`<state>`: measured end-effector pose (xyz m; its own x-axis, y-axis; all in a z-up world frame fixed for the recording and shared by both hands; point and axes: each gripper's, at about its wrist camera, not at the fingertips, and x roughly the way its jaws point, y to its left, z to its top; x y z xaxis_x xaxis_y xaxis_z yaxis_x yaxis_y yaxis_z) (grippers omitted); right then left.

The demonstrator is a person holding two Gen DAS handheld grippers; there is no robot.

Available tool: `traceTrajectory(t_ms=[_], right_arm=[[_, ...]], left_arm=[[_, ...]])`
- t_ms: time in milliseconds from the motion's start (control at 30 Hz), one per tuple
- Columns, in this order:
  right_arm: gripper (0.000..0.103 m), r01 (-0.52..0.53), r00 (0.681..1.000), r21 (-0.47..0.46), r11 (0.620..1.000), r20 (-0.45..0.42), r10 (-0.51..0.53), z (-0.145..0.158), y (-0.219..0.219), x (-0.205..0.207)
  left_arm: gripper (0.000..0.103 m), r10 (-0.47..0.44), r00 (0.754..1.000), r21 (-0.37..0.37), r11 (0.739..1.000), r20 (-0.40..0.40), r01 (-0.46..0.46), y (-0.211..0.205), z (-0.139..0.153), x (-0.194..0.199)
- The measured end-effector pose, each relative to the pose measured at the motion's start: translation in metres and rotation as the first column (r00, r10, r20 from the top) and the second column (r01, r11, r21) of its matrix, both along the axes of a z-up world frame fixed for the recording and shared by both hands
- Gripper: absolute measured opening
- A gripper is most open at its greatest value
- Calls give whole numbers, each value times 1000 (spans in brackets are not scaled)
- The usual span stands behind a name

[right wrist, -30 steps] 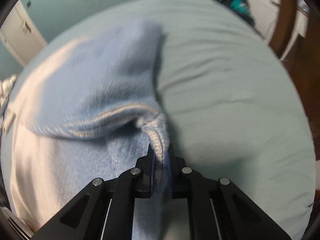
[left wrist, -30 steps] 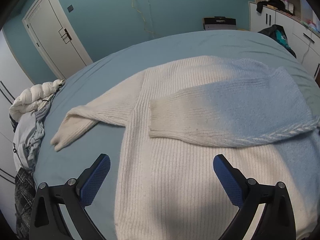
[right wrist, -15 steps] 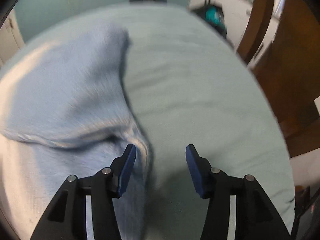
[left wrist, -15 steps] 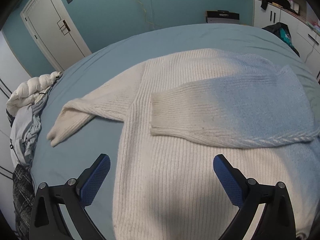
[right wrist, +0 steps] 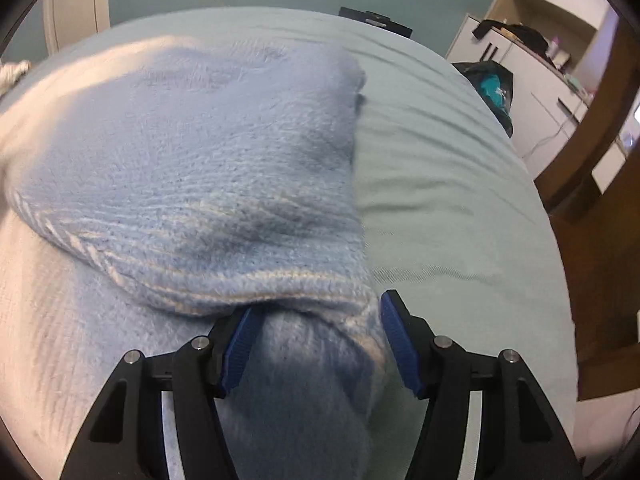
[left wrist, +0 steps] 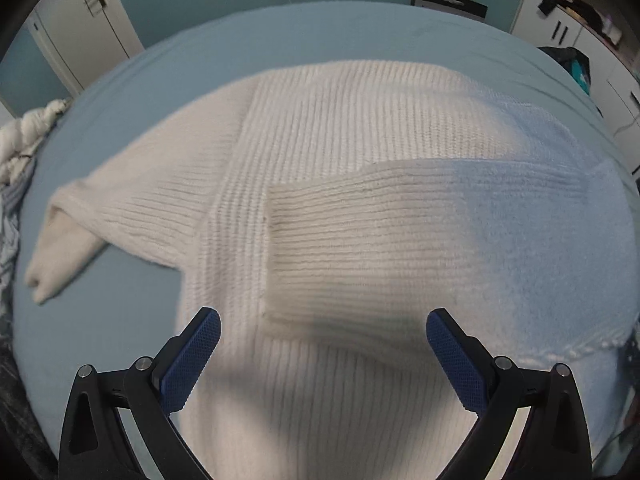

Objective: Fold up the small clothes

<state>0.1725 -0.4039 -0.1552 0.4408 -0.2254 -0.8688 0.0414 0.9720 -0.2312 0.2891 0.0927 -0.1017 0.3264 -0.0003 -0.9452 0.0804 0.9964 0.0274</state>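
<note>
A cream ribbed sweater (left wrist: 340, 128) lies flat on the light blue bed (left wrist: 280, 36). One sleeve (left wrist: 372, 240) is folded across its body; the other sleeve (left wrist: 100, 216) stretches out to the left. My left gripper (left wrist: 324, 316) hovers open above the body, just below the folded sleeve's cuff, with nothing held. In the right wrist view the sweater (right wrist: 180, 140) looks bluish in shadow. My right gripper (right wrist: 320, 304) stands open at its folded right edge. Loose knit bulges between the fingers, and the pads do not pinch it.
The bare bed sheet (right wrist: 440, 200) spreads right of the sweater. A white padded garment (left wrist: 24, 136) lies at the bed's left edge. White cabinets (right wrist: 540, 80), a dark bag (right wrist: 492, 84) and brown wooden furniture (right wrist: 600, 160) stand to the right. A door (left wrist: 80, 20) is at far left.
My right gripper was shut on the sweater's edge, then opened and let it go. My left gripper came down and closer over the sweater, still open.
</note>
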Motion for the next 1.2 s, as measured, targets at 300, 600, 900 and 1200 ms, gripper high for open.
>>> traceTrajectory(t_ms=[300,600,900,1200], right_arm=[[11,122,980,-8,992,158,-119,36,-23,-21],[11,3,1000,-253,967,10,0,-5,9,-19],[68,84,989,197,977,103,-106,53,-20,-45],[81,181,950,363,914,176,-258,65,-38,-33]], left_arm=[[68,40,999,-35,999,-20,-41,-6,-41,14],[15,141,989,-215,968,31,-132,10,17,-8],[14,104,971,-217,975,217,-56,33,117,-45],[60,90,985,-159,985,148,-67,41,87,-38]])
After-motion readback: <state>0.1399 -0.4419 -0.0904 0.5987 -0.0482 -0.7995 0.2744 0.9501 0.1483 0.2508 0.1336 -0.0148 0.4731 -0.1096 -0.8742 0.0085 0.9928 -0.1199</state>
